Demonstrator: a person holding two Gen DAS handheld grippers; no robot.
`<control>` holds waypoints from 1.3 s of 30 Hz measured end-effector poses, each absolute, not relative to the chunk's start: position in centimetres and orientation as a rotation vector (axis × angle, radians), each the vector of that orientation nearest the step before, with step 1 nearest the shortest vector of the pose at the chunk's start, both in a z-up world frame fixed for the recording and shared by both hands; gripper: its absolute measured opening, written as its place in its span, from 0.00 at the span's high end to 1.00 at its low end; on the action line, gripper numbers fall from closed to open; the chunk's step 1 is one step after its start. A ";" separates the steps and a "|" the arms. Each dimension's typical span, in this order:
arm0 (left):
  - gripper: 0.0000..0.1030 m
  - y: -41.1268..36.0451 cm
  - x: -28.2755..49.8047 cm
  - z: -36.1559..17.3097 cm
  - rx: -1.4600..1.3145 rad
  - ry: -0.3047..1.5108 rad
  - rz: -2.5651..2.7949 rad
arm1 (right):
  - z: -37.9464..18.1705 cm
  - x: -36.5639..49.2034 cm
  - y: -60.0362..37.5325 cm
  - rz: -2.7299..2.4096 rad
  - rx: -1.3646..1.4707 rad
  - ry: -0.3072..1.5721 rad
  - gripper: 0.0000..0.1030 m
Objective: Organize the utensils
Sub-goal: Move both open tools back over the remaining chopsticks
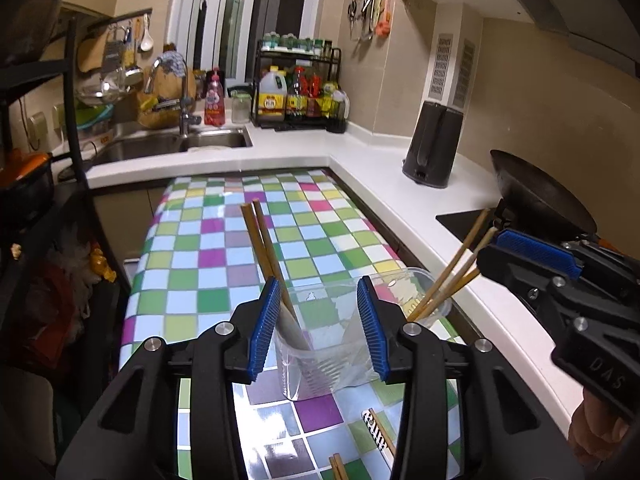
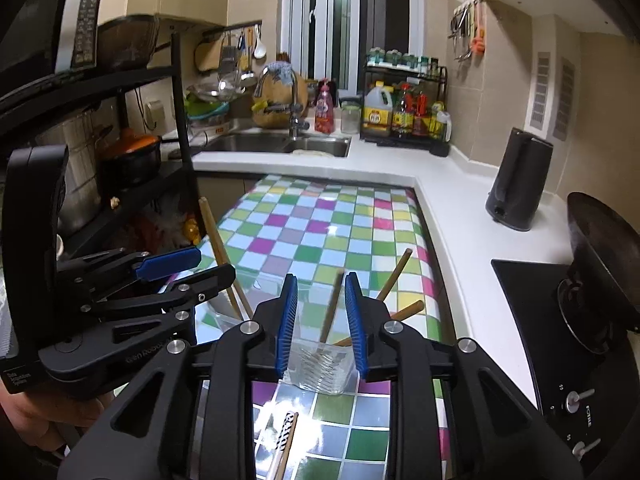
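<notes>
A clear plastic container [image 1: 332, 344] stands on the checkered table [image 1: 224, 264]. My left gripper [image 1: 316, 320] hangs over its left end, jaws open. A pair of wooden chopsticks [image 1: 262, 240] leans in the container beside the left pad, and the right pad is well clear of them. My right gripper [image 2: 320, 312] is over the container's [image 2: 320, 372] other end, open. One blurred chopstick [image 2: 332, 308] stands loose between its pads. Two more chopsticks [image 2: 396, 276] lean out to the right. From the left wrist view the right gripper [image 1: 494, 252] sits above those chopsticks [image 1: 452, 276].
More chopsticks [image 1: 380, 432], one with a patterned end, lie on the table near me. A white counter [image 1: 384, 184] wraps round the back and right with a sink [image 1: 172, 144], a black kettle [image 1: 434, 144] and a wok [image 2: 600, 240] on the stove. A dark shelf rack [image 2: 120, 184] stands left.
</notes>
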State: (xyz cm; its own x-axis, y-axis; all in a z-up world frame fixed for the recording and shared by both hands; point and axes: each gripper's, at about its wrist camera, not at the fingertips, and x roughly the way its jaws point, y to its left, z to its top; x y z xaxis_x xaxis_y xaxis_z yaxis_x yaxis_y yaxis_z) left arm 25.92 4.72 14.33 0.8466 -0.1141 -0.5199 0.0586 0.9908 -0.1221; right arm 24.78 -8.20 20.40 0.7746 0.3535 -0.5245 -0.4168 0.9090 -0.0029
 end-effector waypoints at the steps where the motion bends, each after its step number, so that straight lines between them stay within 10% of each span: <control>1: 0.62 4.7 25.2 14.7 -0.103 0.540 -0.091 | 20.9 23.7 -8.4 0.416 -0.119 0.513 0.73; 11: 0.48 4.2 15.4 14.8 -0.099 0.406 -0.056 | 20.8 12.5 -11.0 0.364 0.006 0.291 0.60; 29: 0.47 3.1 4.8 4.1 -0.122 0.522 0.020 | 8.8 5.4 -14.4 0.344 -0.047 0.503 0.56; 39: 0.70 0.8 1.7 -0.9 -0.129 0.579 0.000 | 4.1 5.5 -14.8 0.375 -0.073 0.645 0.70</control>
State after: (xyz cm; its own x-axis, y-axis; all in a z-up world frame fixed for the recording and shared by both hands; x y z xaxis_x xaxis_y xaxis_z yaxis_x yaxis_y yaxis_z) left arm 1.73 0.80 -0.95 0.8374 -0.0360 -0.5455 -0.0365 0.9919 -0.1215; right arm 5.52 -14.80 4.13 0.7344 0.3188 -0.5992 -0.3636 0.9302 0.0493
